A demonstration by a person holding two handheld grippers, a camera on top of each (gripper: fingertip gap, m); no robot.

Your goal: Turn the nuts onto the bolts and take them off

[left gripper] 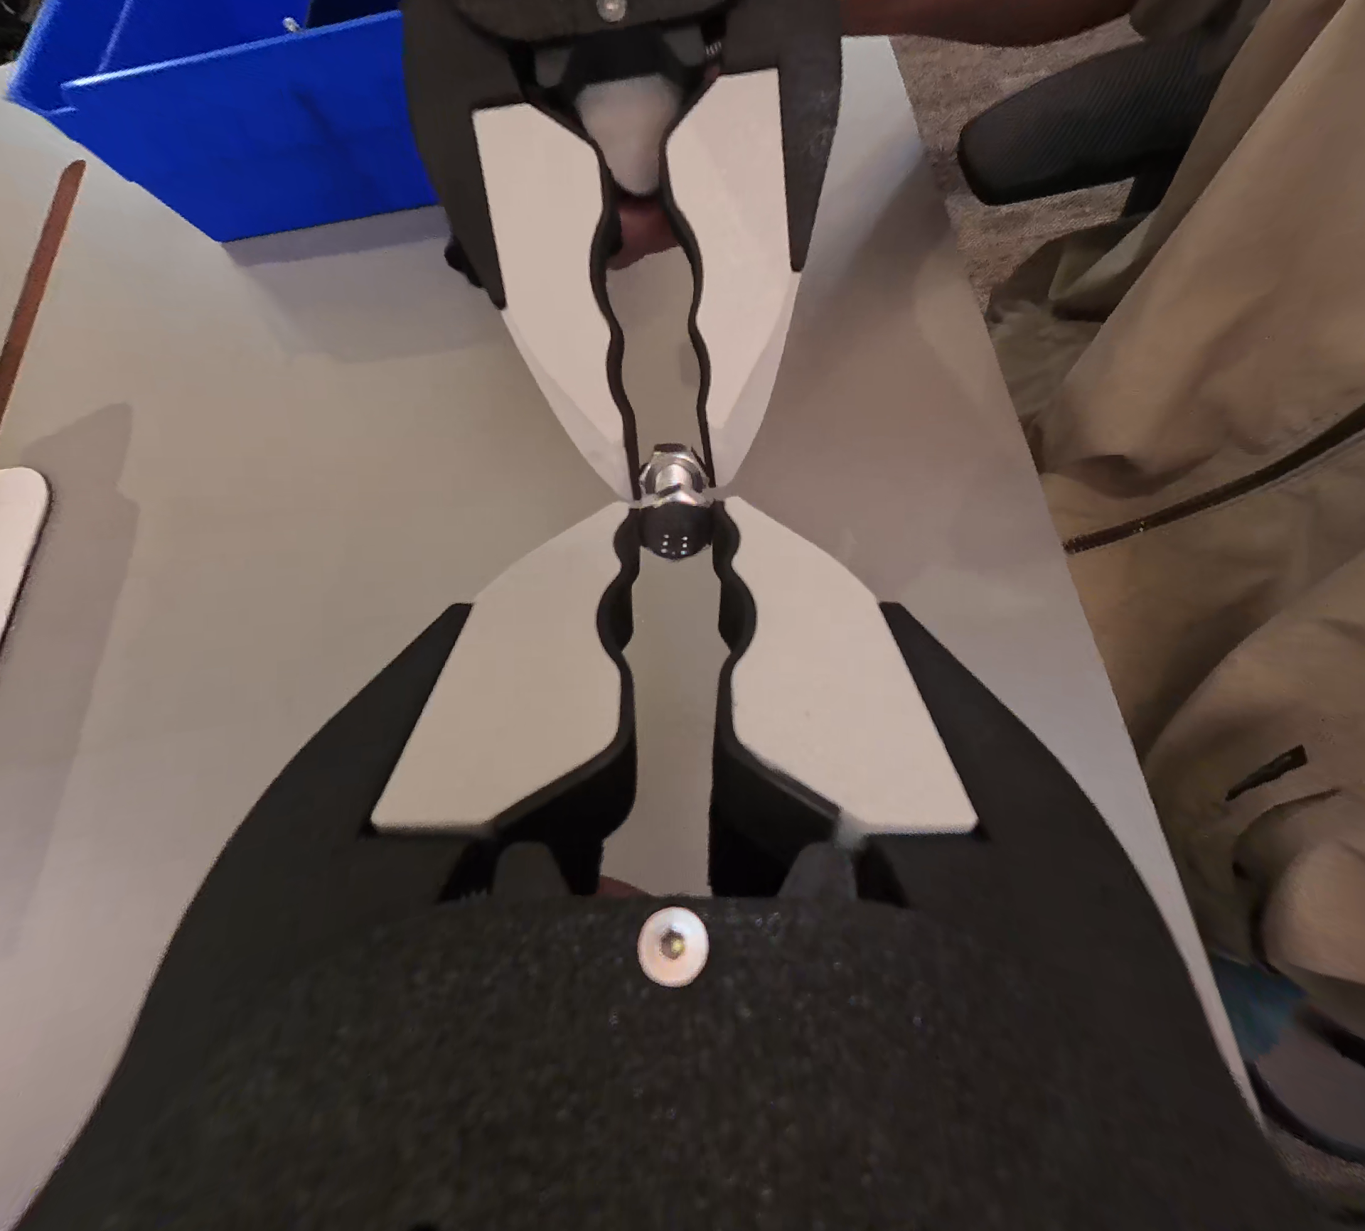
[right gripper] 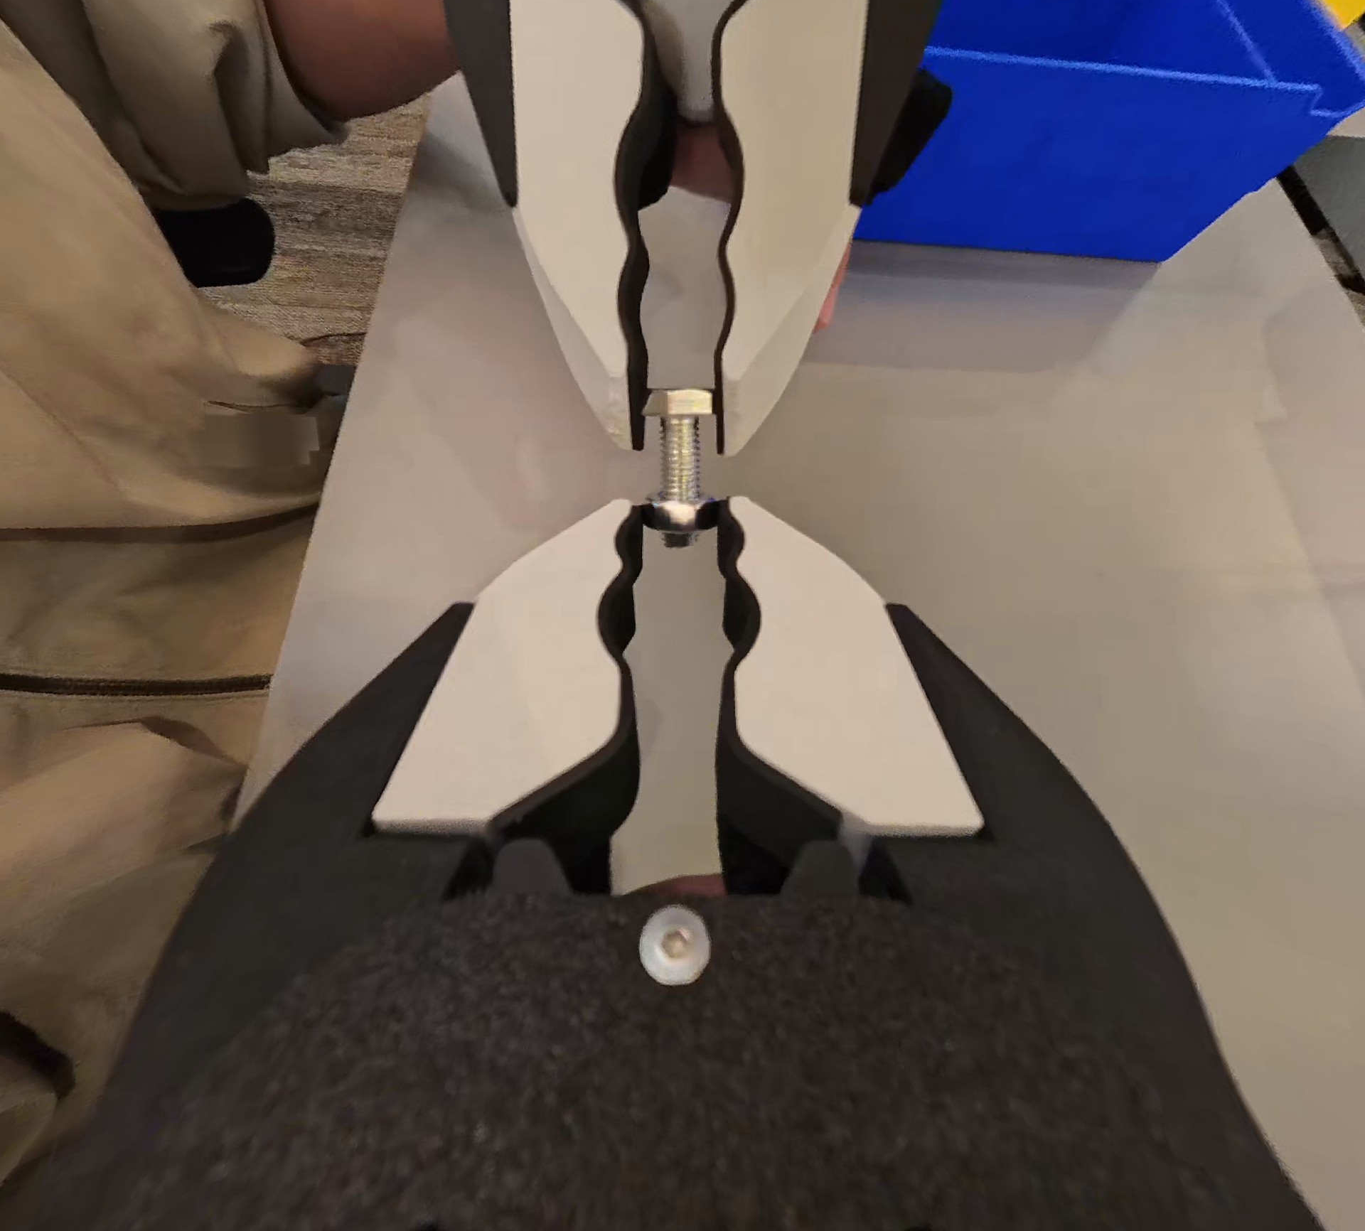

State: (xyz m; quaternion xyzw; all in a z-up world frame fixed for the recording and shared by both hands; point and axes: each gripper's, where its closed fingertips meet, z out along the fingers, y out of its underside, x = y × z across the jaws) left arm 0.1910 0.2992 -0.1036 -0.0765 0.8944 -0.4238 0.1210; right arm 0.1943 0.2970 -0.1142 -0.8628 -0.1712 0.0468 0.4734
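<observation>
A: Where's the bolt?

B: In the air above the worktop, lying between the two tools. The left gripper has its jaws closed on the hex head. The right gripper has its jaws clamped on the nut.

A: Why tip to tip like that?

B: I'd say it keeps the thread on one line, so one side can hold firm while the other twists.

A: How far on is the nut?

B: Near the thread's end. The bolt's tip pokes just past it, and most of the shank is bare.

A: Going on or coming off?

B: Can't tell from this. The blue bin sits behind, probably for parts.
</observation>
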